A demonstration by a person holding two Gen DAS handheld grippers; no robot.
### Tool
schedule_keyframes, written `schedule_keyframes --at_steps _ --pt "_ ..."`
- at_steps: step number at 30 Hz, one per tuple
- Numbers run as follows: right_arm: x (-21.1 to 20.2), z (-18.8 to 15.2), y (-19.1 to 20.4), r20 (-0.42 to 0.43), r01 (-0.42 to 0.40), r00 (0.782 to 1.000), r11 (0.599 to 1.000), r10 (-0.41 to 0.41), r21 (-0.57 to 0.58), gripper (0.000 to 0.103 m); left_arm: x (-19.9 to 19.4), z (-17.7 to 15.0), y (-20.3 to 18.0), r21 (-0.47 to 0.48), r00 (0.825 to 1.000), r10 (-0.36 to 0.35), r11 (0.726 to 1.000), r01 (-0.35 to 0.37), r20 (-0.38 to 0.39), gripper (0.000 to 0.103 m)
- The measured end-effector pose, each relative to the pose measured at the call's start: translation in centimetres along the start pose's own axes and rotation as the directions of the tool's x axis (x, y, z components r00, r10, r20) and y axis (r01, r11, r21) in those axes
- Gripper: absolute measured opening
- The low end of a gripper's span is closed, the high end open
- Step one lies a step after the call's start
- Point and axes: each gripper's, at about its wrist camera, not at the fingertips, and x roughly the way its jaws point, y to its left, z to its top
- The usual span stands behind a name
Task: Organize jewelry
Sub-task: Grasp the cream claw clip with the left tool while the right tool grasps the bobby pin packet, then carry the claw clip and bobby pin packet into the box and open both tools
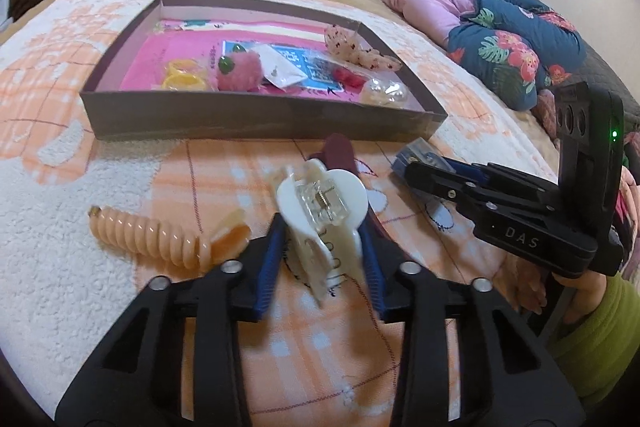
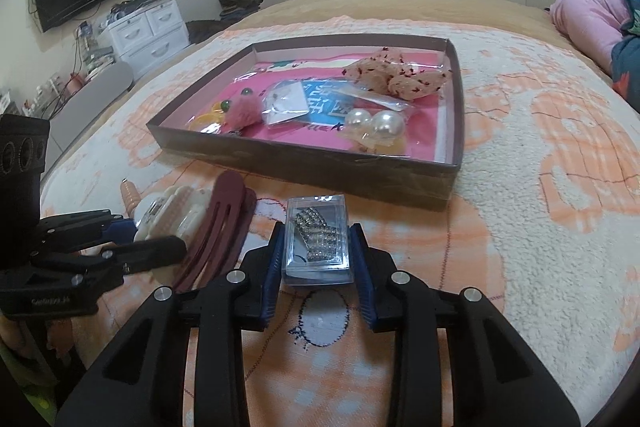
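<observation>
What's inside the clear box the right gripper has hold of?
Through the lid of the clear box, shut between the right gripper's pads, a rhinestone hair clip lies on a pale card. The clip's underside and whatever sits beneath it stay hidden.

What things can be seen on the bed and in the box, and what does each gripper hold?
box: one, brown, shallow, open, on the blanket
pearl balls: two, white, inside the box near its front wall
pompom: one, pink, fluffy, inside the box
rings: two, yellow, inside the box on its left
scrunchie: one, beige with red specks, inside the box at the back
spiral hair tie: one, peach, on the blanket before the box
flat hair clip: one, dark red, on the blanket
claw clip: one, white, between the left gripper's pads
clear case: one, holds a sparkly clip, between the right gripper's pads
left gripper: black, blue pads, closed on the claw clip
right gripper: black, blue pads, closed on the clear case
</observation>
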Motion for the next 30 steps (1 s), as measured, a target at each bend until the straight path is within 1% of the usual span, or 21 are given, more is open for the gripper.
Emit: schedule_keyframes --at_steps 5,10,12,15,18,23,30 --pt "-0.5 0.1 0.1 0.015 0.003 1.0 1.0 -0.003 0.005 0.031 -1.4 0.5 0.0 0.017 0.999 -0.017 1.0 0.016 0.042 0.018" --pt "-1.4 0.4 0.5 0.042 0.007 0.999 1.0 -0.007 0.005 0.031 -3.0 1.6 -0.4 0.048 0.995 -0.02 0.999 0.016 0.096 0.018" --pt "-2.0 0.6 0.6 0.058 0.008 0.998 1.0 -0.008 0.003 0.031 -3.5 2.2 -0.2 0.046 0.993 -0.022 0.999 0.017 0.119 0.018" --pt "-2.4 1.2 0.9 0.073 0.008 0.997 1.0 -0.008 -0.001 0.031 -4.3 3.3 0.5 0.04 0.987 -0.002 0.999 -0.004 0.158 0.018" --pt "-2.8 1.7 1.3 0.084 0.016 0.996 1.0 -0.015 -0.013 0.031 -4.9 4.2 1.3 0.023 0.983 0.005 1.0 -0.009 0.183 0.018" --pt "-2.7 3.0 1.8 0.096 0.029 0.995 0.999 -0.027 -0.024 0.031 -5.2 5.3 2.7 0.0 0.978 0.025 1.0 -0.025 0.206 0.018" --pt "-1.9 5.2 3.0 0.117 0.021 0.993 0.999 -0.015 -0.045 0.031 -4.9 6.5 4.9 -0.034 0.975 0.056 0.998 -0.05 0.214 0.018"
